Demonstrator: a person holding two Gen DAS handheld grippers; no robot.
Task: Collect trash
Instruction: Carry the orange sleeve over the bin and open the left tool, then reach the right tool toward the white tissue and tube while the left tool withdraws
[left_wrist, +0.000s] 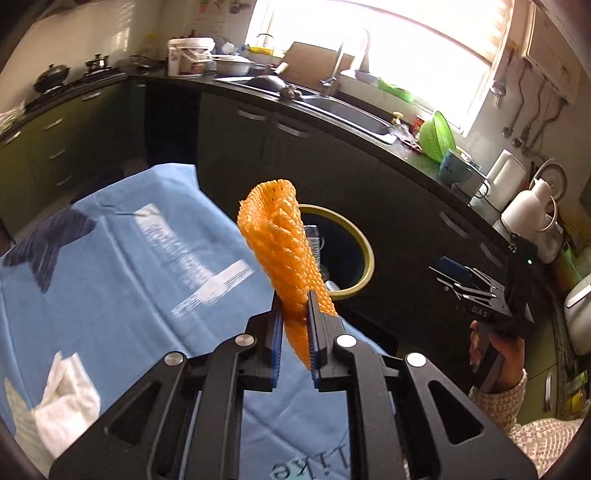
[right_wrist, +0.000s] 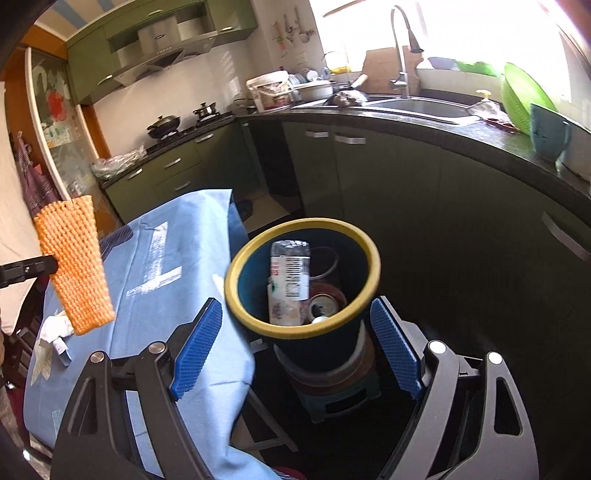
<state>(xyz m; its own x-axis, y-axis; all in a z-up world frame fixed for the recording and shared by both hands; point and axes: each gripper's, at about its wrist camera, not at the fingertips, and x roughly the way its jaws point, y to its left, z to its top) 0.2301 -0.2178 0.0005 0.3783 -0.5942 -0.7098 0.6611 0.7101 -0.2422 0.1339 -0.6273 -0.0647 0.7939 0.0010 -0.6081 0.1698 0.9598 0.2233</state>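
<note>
My left gripper (left_wrist: 294, 306) is shut on an orange foam net sleeve (left_wrist: 284, 243) and holds it in the air above the blue tablecloth (left_wrist: 122, 266); the sleeve also shows at the left of the right wrist view (right_wrist: 74, 266). Behind it stands a dark bin with a yellow rim (left_wrist: 365, 254). In the right wrist view the bin (right_wrist: 236, 266) holds a plastic bottle (right_wrist: 290, 280) and cans (right_wrist: 323, 304). My right gripper (right_wrist: 297, 347) is open and empty, its blue pads either side of the bin's near wall. It also shows in the left wrist view (left_wrist: 476, 284).
A crumpled white tissue (left_wrist: 66, 402) lies on the tablecloth, also in the right wrist view (right_wrist: 55, 328). The bin stands on a small stool (right_wrist: 340, 398) beside the table. Dark kitchen cabinets (right_wrist: 406, 192), a sink (right_wrist: 417, 105) and cluttered counter curve behind.
</note>
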